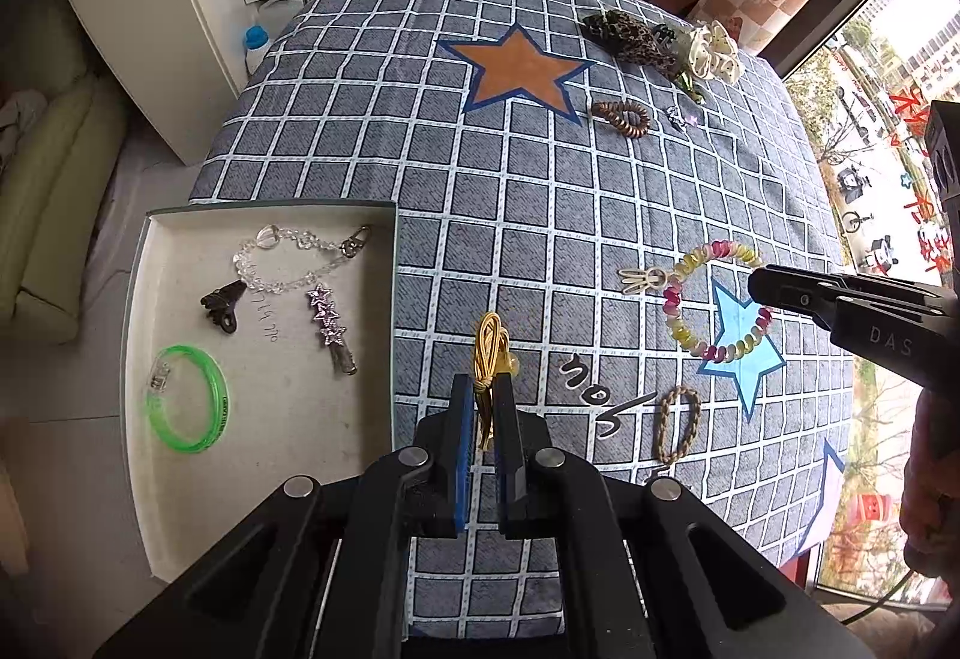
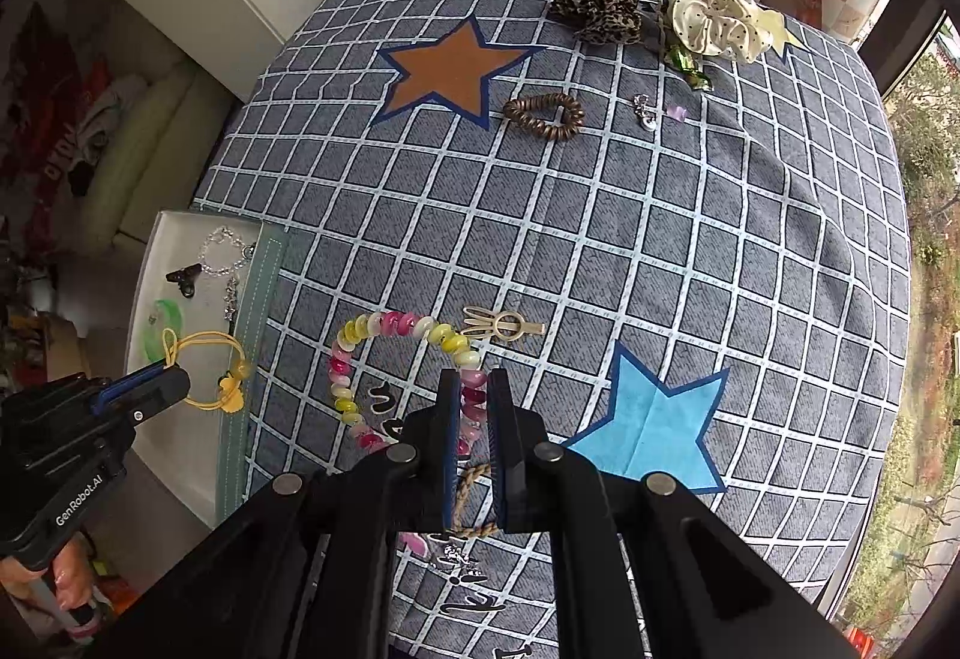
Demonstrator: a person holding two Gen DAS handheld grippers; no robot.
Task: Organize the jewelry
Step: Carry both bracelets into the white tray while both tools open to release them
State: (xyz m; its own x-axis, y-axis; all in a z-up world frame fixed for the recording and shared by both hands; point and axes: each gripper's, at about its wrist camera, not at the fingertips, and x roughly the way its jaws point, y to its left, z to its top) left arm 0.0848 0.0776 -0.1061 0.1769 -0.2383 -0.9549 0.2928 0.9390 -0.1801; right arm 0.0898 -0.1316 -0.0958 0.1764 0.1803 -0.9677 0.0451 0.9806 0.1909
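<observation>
The white tray [image 1: 144,299] at the table's left holds a green bangle [image 1: 187,400], clear bead chain [image 1: 282,257], star clip [image 1: 330,329] and dark clip [image 1: 222,302], while the left gripper [image 1: 483,407] pinches a yellow hair tie [image 1: 492,353] just right of it and the right gripper [image 2: 474,413] pinches the pastel bead bracelet [image 2: 384,353].

The left gripper [image 1: 485,389] pinches a yellow hair tie [image 1: 491,350]; at nine o'clock lies the white tray [image 1: 138,299] holding a green bangle [image 1: 187,400].

My table [image 1: 540,215], grid cloth with stars: white tray [image 1: 384,299] at left edge, brown coil tie [image 1: 621,116] upper centre, leopard scrunchie [image 1: 627,32] and cream scrunchie [image 1: 714,50] upper right, bunny clip [image 1: 642,280] centre right, braided loop [image 1: 678,424] lower right.
</observation>
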